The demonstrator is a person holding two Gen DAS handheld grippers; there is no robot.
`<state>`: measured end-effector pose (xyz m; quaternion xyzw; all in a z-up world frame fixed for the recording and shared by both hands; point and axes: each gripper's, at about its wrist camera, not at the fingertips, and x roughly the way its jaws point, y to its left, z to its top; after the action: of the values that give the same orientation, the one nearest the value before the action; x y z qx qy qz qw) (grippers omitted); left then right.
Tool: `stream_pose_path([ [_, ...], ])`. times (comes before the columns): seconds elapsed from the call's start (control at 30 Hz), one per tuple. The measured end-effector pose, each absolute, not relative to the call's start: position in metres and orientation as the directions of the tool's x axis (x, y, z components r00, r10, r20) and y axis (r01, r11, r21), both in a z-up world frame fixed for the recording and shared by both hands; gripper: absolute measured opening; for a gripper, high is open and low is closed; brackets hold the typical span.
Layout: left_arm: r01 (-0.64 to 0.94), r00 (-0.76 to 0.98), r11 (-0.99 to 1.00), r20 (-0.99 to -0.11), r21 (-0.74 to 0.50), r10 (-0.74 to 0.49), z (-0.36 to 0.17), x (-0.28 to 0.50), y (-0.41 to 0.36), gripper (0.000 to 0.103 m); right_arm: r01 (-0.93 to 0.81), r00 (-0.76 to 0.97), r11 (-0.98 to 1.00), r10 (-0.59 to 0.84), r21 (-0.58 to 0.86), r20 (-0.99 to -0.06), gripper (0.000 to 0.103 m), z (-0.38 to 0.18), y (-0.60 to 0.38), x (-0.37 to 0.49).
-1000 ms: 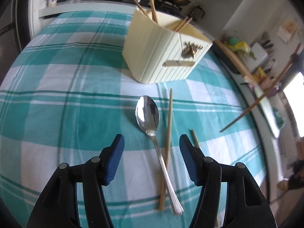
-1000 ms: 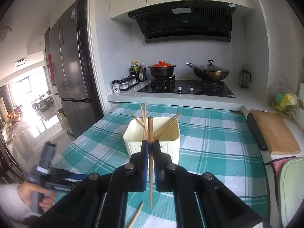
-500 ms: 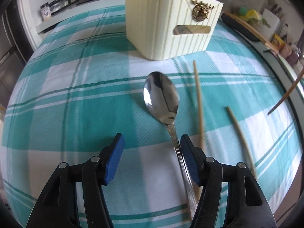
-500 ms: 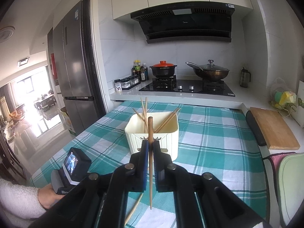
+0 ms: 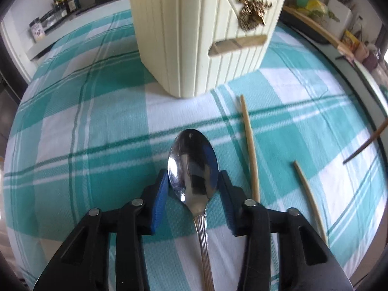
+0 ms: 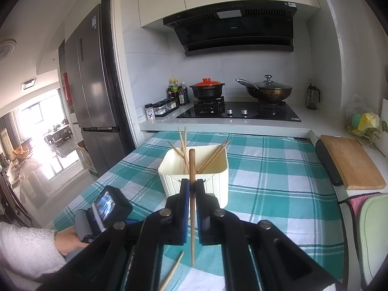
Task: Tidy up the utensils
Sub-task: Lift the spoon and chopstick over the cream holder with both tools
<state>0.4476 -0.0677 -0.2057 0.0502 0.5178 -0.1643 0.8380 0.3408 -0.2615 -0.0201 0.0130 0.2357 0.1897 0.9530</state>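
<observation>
The left tool [image 5: 193, 181] closes around the bowl of a steel spoon [image 5: 192, 167] lying on the checked counter [image 5: 97, 126] before the cream utensil holder [image 5: 201, 36]; the right tool [image 6: 192, 189] clamps a brown chopstick [image 6: 192, 169]; a squarer grip nearer the neck would likely hold better

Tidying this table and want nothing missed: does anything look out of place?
Yes. A spoon and two pale chopsticks lie loose on the checked tablecloth in front of the cream holder, where other chopsticks already stand.
</observation>
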Motion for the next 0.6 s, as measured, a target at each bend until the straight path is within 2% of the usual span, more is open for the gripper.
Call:
stream_pose_path([
  [0.17,0.338,0.462,0.927,-0.829,-0.162,-0.314,-0.187,0.437,-0.05,0.041,-0.358,0.815,0.927,0.369,0.115,-0.447,0.005,-0.019,-0.26,0.342],
  [0.4,0.383,0.668,0.905,-0.621,-0.187,-0.411,-0.087,0.361,-0.011,0.041,-0.379,0.821,0.918,0.39,0.113,-0.416,0.005,-0.002,-0.254,0.331],
  [0.6,0.384,0.756,0.905,-0.501,-0.183,-0.422,-0.041,0.335,0.007,0.041,-0.396,0.827,0.914,0.397,0.09,-0.398,0.005,0.01,-0.239,0.322],
])
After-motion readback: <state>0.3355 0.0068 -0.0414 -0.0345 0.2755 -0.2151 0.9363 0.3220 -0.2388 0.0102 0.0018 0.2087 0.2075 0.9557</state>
